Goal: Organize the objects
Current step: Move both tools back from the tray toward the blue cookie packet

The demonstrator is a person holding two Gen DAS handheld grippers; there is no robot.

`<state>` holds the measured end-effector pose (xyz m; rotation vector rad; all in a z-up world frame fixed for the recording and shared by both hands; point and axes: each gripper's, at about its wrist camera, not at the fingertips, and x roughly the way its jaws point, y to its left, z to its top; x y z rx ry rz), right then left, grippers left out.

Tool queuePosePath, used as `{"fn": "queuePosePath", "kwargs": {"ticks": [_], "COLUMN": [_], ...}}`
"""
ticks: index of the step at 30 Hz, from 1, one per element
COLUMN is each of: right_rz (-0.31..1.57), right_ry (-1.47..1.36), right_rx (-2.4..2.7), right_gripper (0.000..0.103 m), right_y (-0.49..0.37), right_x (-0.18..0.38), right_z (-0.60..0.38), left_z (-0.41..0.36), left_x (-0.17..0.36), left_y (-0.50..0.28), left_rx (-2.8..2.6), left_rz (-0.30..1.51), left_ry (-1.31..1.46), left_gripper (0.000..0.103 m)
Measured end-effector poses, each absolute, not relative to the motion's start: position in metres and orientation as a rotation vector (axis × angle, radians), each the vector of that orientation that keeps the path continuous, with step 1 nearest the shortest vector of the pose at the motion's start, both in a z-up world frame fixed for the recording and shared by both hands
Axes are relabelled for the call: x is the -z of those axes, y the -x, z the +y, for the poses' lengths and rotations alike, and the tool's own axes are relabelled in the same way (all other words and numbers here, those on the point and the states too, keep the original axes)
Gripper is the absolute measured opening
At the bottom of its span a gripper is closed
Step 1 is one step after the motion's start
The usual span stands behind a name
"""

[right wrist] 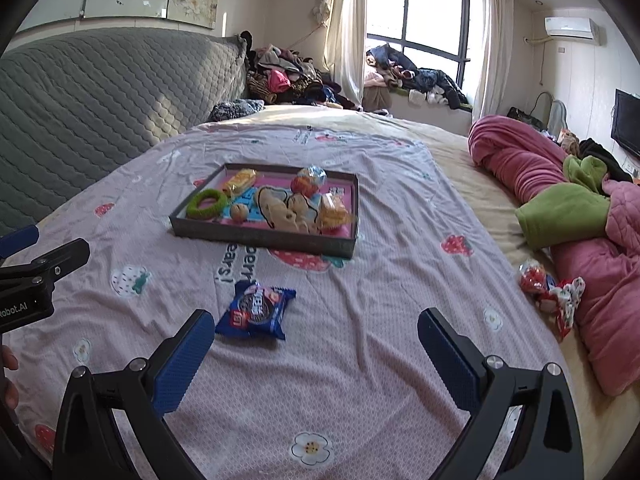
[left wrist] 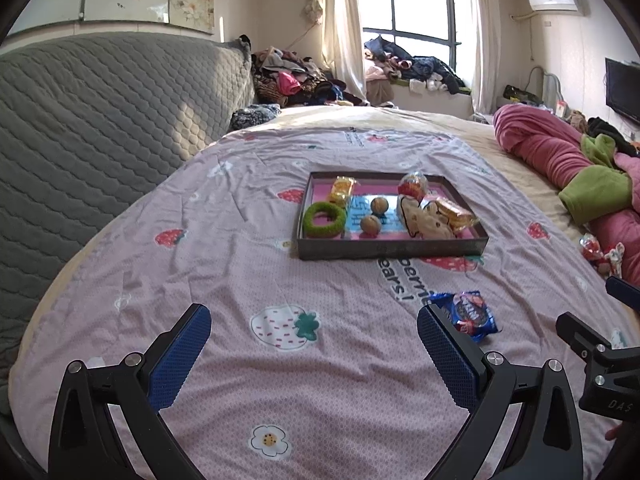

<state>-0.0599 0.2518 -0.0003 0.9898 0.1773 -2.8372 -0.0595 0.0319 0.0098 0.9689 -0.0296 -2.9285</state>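
Note:
A dark shallow tray [left wrist: 384,249] [right wrist: 256,237] stands on the pink bedspread. It holds a green ring [left wrist: 324,219] [right wrist: 207,203], two walnuts [left wrist: 371,224], wrapped snacks [left wrist: 342,189] and a plush toy [left wrist: 426,220] [right wrist: 286,210]. A blue cookie packet [left wrist: 470,314] [right wrist: 256,311] lies on the bedspread before the tray. A red-white wrapped snack [right wrist: 548,286] [left wrist: 596,250] lies by the pink blanket. My left gripper [left wrist: 314,344] is open and empty, the packet just past its right finger. My right gripper [right wrist: 316,346] is open and empty, the packet just beyond its left finger.
A rolled pink and green blanket [right wrist: 560,208] lies along the bed's right side. A grey quilted headboard [left wrist: 100,112] stands at the left. Piled clothes [left wrist: 296,80] lie beyond the bed by the window. The other gripper shows at each view's edge [left wrist: 600,364] [right wrist: 36,276].

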Motion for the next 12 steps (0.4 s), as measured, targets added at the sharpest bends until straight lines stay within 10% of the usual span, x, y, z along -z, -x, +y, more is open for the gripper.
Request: {"fn": "queuePosePath", "kwargs": {"ticks": [12], "right_rz": [0.179], "right_ry": [-1.064], "right_rx": [2.823], "right_gripper": [0.103], "right_y": [0.062], "right_x": [0.028], "right_z": [0.257], "left_z": [0.035], "left_x": [0.028], "left_y": [0.066], "left_rx": [2.931], "left_rz": [0.006], "left_ry": [-1.050], "left_gripper": [0.103]}}
